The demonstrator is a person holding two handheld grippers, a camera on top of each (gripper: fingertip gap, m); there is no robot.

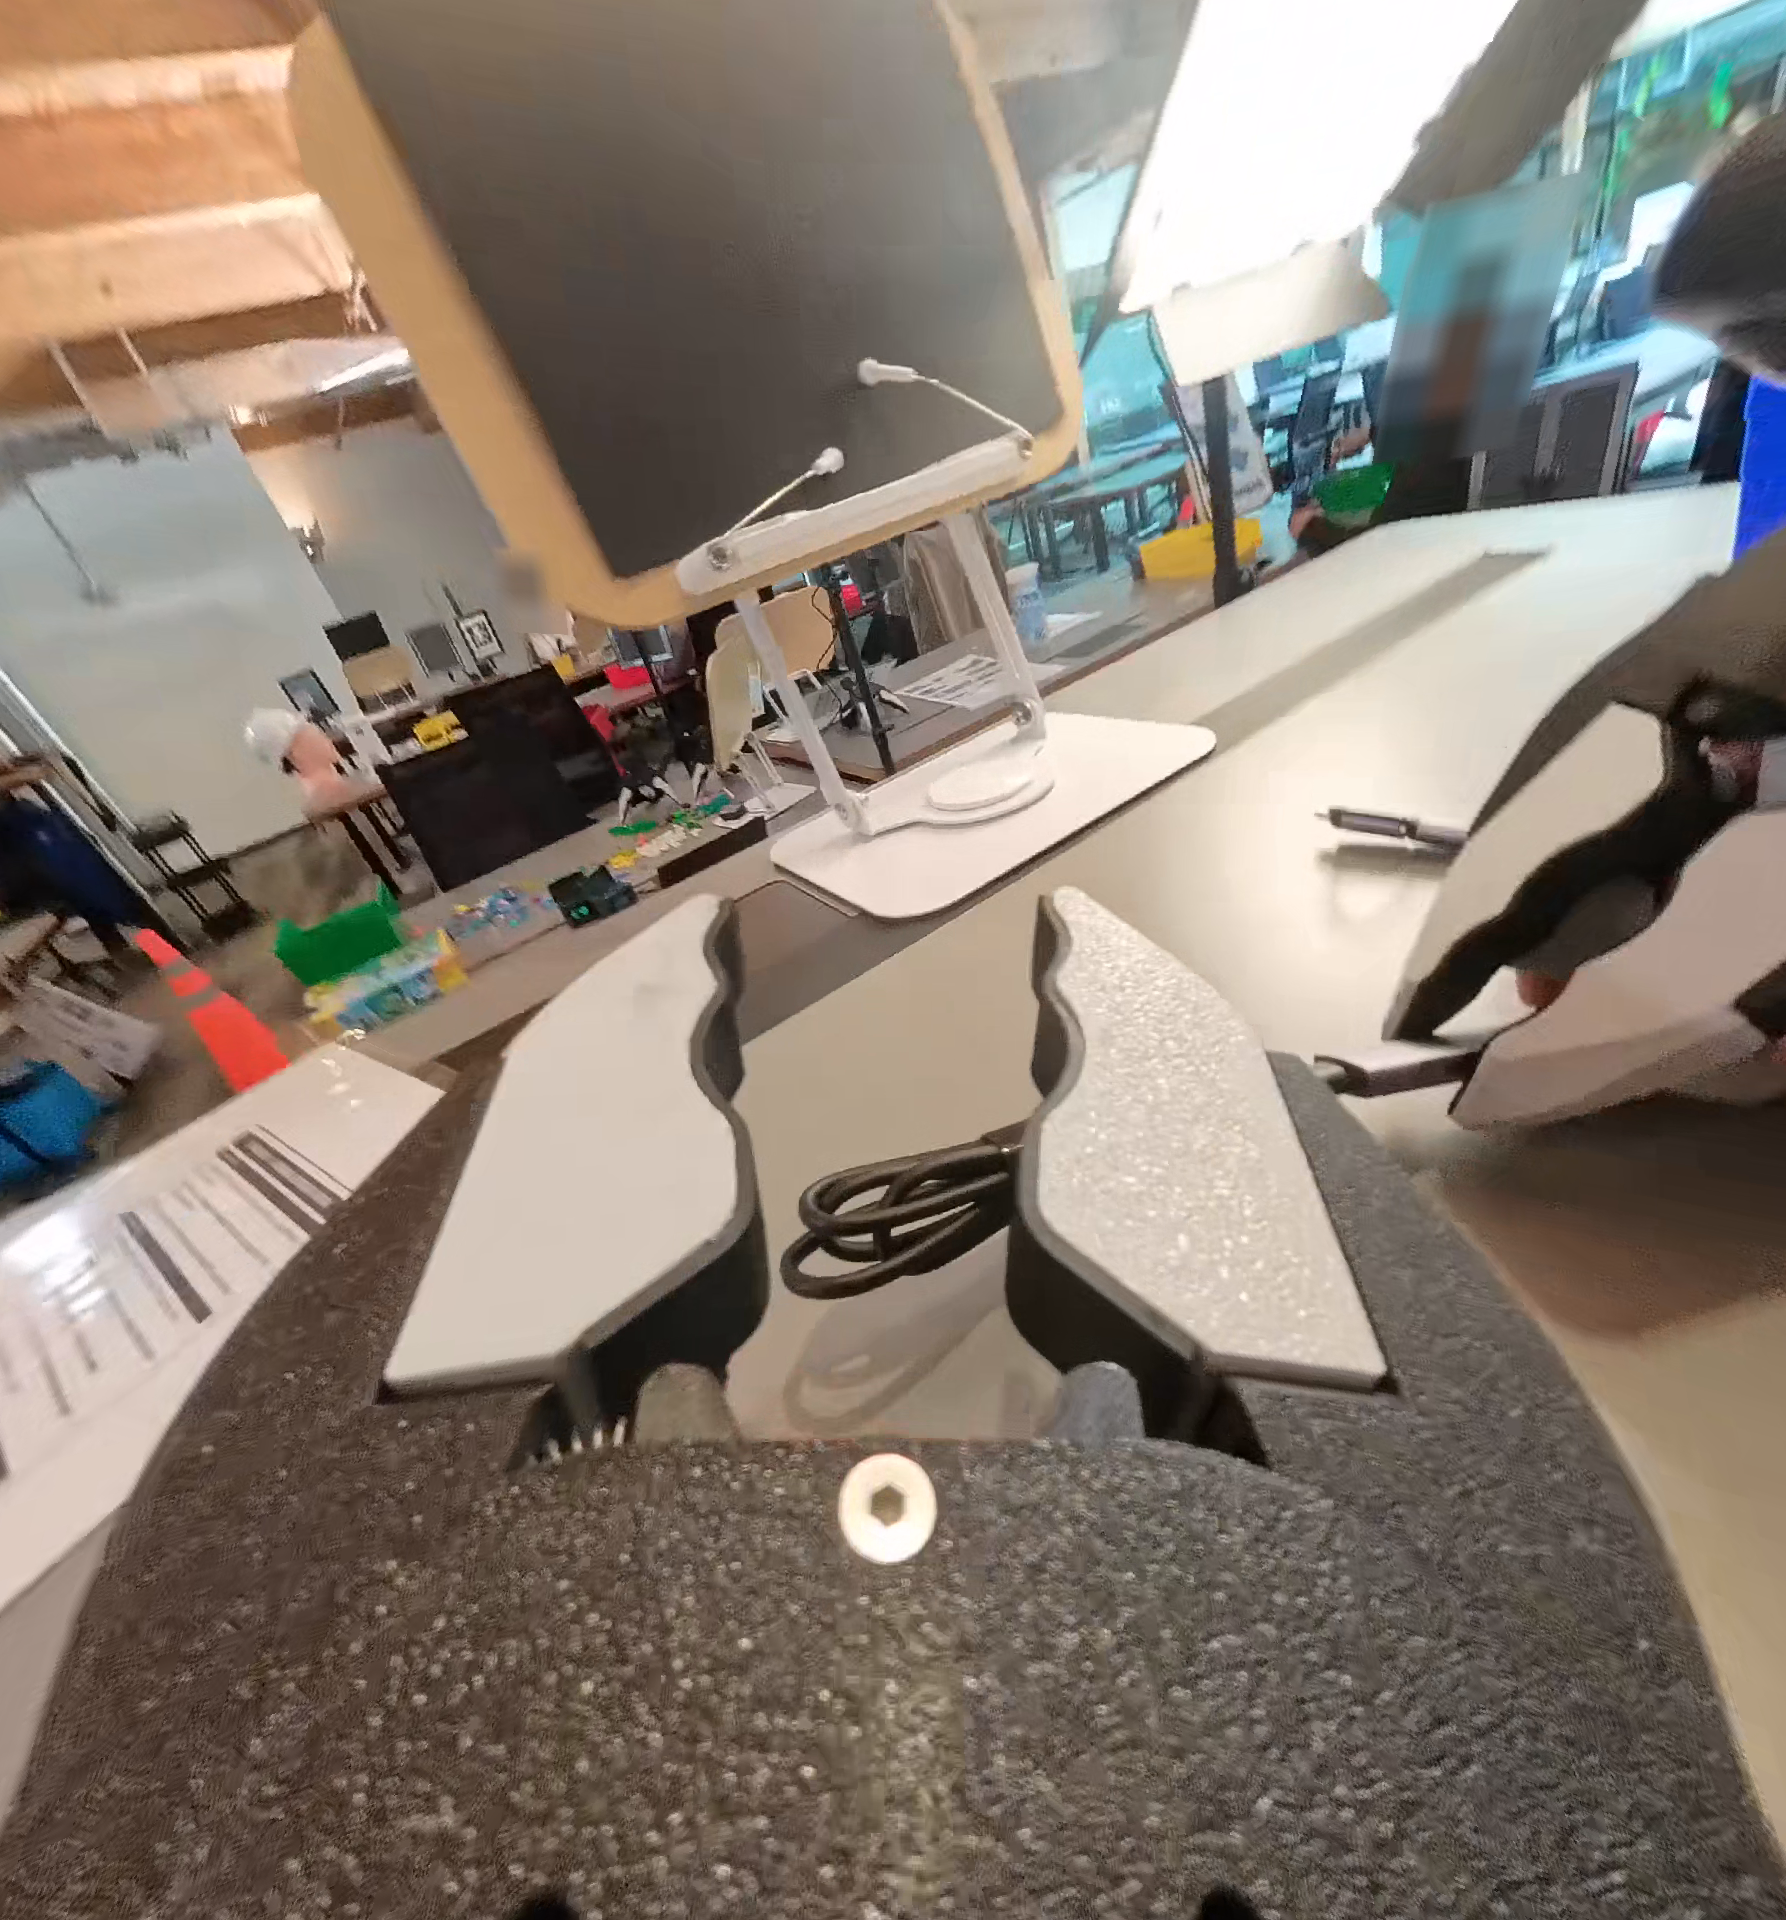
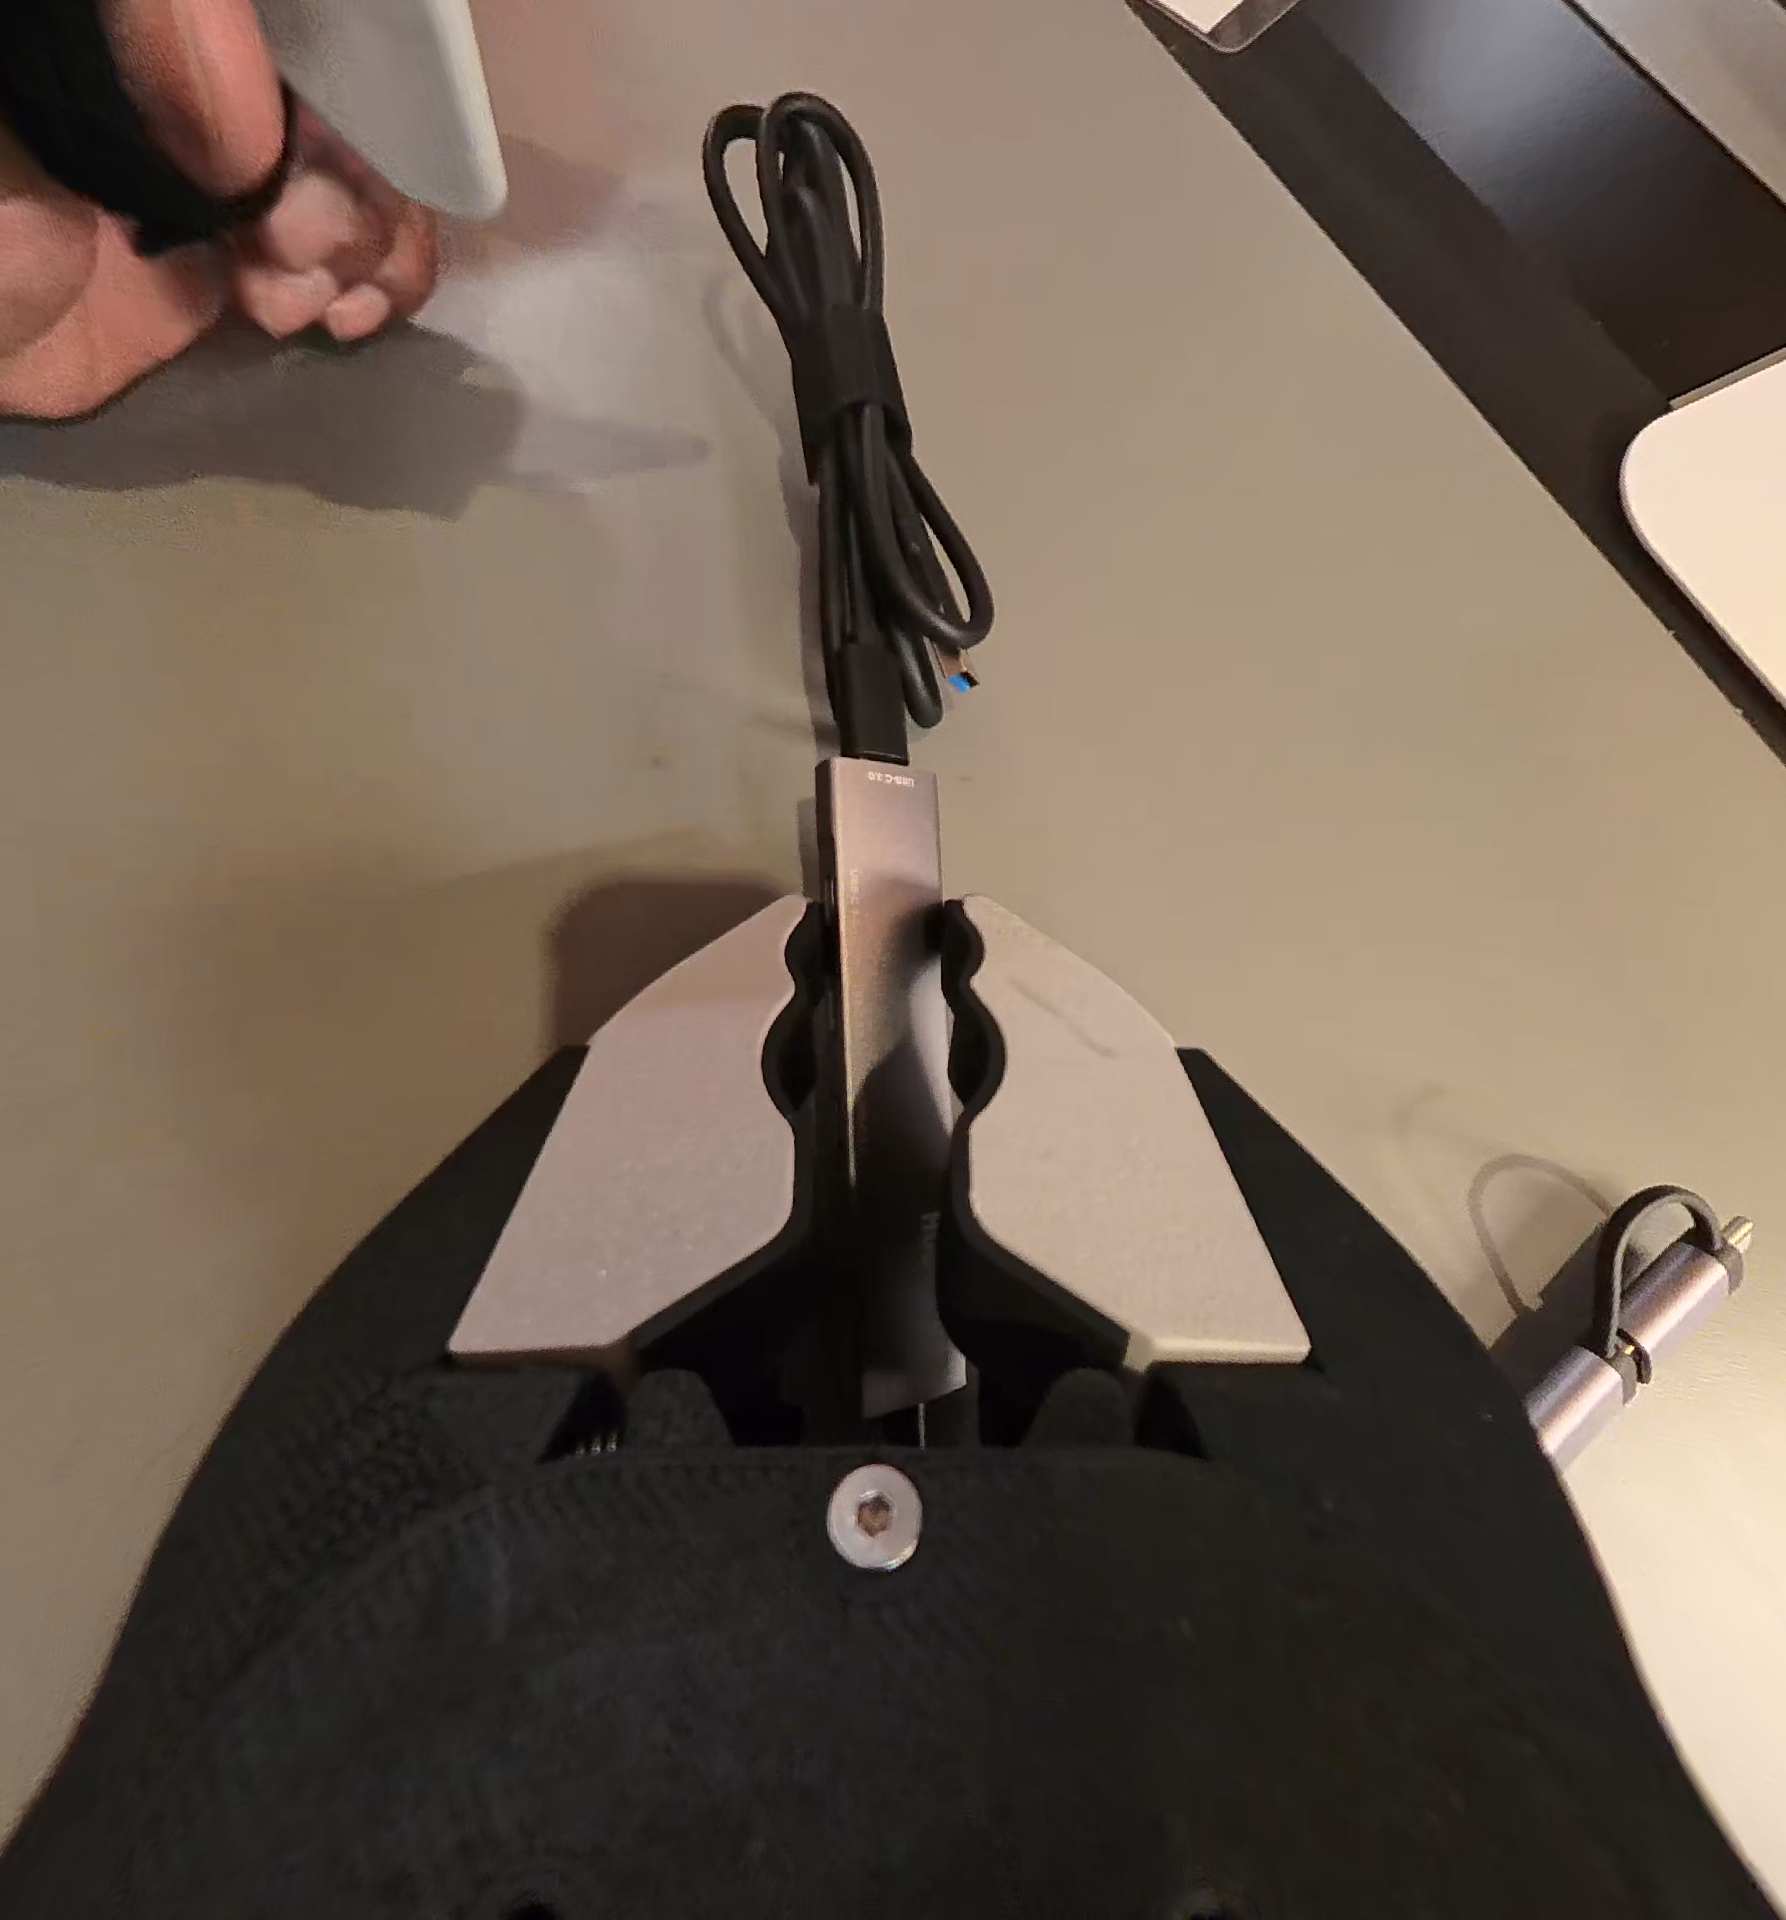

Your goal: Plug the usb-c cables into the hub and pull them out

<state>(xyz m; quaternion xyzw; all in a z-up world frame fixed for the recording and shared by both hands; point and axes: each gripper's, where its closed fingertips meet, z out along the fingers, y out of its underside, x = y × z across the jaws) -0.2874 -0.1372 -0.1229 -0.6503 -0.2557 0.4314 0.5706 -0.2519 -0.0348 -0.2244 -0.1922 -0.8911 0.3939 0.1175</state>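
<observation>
My right gripper (image 2: 884, 914) is shut on a slim grey hub (image 2: 884, 831), which lies lengthwise between the fingers. A black cable bundle (image 2: 847, 416), tied with a strap, lies on the table beyond it. Its black plug (image 2: 873, 707) sits in the hub's far end, and its other blue-tipped plug (image 2: 962, 675) lies free. My left gripper (image 1: 884, 935) is open and empty, with the cable coil (image 1: 889, 1216) on the table between its fingers. The right gripper (image 1: 1429, 1075) and the hub (image 1: 1377, 1070) show at the right of the left wrist view.
A grey adapter cable (image 2: 1616, 1340) lies on the table at the right; it also shows in the left wrist view (image 1: 1398, 826). A white stand base (image 1: 993, 821) with a tilted screen stands ahead. A printed sheet (image 1: 141, 1247) lies at the left. A hand (image 2: 141, 260) holds the left gripper.
</observation>
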